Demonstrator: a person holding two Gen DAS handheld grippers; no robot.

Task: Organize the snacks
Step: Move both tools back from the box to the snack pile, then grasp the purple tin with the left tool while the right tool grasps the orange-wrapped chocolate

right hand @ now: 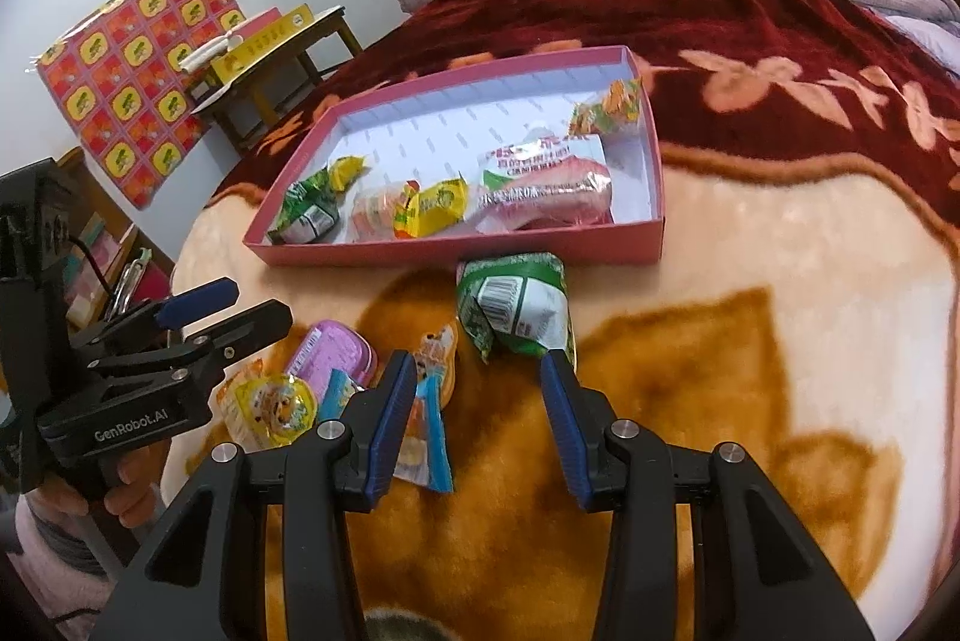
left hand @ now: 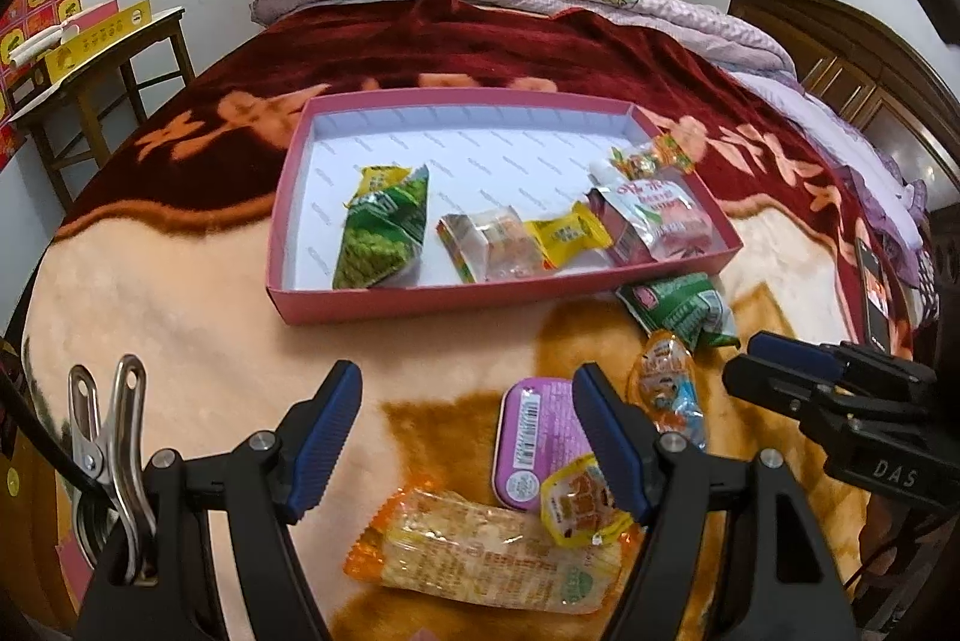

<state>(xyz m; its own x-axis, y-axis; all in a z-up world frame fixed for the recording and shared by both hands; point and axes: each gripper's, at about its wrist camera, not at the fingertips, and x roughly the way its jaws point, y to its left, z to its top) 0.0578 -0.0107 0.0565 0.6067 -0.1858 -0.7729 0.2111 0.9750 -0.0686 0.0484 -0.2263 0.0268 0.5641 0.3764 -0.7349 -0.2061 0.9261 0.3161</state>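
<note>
On the bed blanket (right hand: 750, 245), just short of the pink tray's (right hand: 456, 254) near wall, five snacks sit loose; the tray already holds several packets. Right tongs (right hand: 477, 419) are released and empty, with the green packet (right hand: 516, 305) just ahead of the pads, barcode side up, touching or nearly touching the tray wall. It looks light, puffy and crinkly: film will slip and buckle, so I'd pinch across the middle of the body, not the sealed end fins. Left tongs (left hand: 468, 437) are also released and empty, over the purple tin (left hand: 534, 437), with a yellow jelly cup (left hand: 579, 500) lapping its near corner and an orange-wrapped cracker pack (left hand: 486, 557) below. Tin is rigid and smooth, likely the heaviest piece; grip across the short sides. Cup is small, foil lid slick; take it by the rim. Crackers are brittle, so light squeeze on the long edges. A slim candy sachet (right hand: 429, 401) lies between both tongs, floppy; grab mid-length.
</note>
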